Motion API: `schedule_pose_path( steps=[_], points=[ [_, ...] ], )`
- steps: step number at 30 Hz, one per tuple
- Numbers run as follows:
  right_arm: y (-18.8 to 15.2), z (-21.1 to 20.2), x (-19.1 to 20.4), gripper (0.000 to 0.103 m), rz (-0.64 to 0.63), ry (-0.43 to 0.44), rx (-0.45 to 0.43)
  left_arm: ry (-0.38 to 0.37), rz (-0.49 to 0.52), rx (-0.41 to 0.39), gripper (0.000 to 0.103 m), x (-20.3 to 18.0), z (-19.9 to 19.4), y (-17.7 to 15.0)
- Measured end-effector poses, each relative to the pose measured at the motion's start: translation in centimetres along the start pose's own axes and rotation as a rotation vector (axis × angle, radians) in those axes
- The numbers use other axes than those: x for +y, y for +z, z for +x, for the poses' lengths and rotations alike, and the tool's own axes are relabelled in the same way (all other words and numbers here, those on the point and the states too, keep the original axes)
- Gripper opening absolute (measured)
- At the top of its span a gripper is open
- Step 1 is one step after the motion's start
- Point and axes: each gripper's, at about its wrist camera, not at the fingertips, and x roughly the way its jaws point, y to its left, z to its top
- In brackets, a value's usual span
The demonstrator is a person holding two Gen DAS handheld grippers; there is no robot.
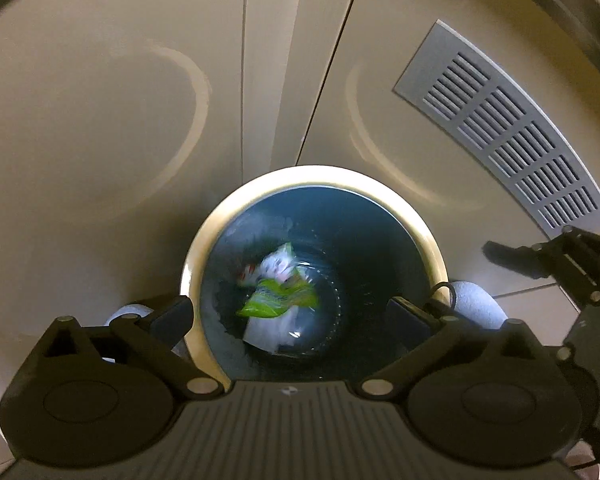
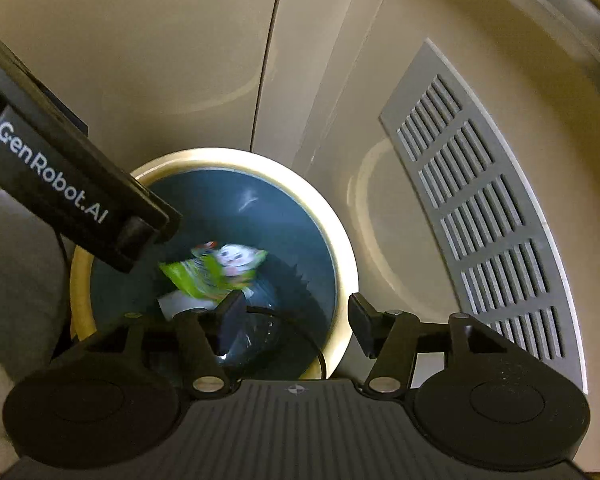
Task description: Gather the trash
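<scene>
A round trash bin point(image 1: 428, 248) with a cream rim and dark blue inside stands on the floor below both grippers; it also shows in the right wrist view point(image 2: 340, 240). A green and white snack wrapper point(image 1: 278, 294) lies blurred inside it over white paper and clear plastic, and shows in the right wrist view point(image 2: 208, 270) too. My left gripper point(image 1: 290, 314) is open and empty above the bin mouth. My right gripper point(image 2: 296, 316) is open and empty over the bin's right rim.
Beige cabinet panels rise behind the bin. A grey slotted vent grille point(image 1: 516, 128) sits on the right panel, seen also in the right wrist view point(image 2: 484, 208). The left gripper's body point(image 2: 72, 188) crosses the right wrist view at upper left.
</scene>
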Motion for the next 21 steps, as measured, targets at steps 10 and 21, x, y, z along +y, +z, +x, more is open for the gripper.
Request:
schedule_pose_path(
  steps=[10,21],
  points=[
    [-1.5,-8.7,0.4,0.087,0.021,0.004,-0.146,0.035,0.036,-0.15,0.103,-0.3,-8.2,-1.7],
    [-3.7,-12.6,0.0,0.089,0.229,0.025,-0.168,0.063,0.074,-0.25,0.103,-1.1,-12.3,-4.0]
  ],
)
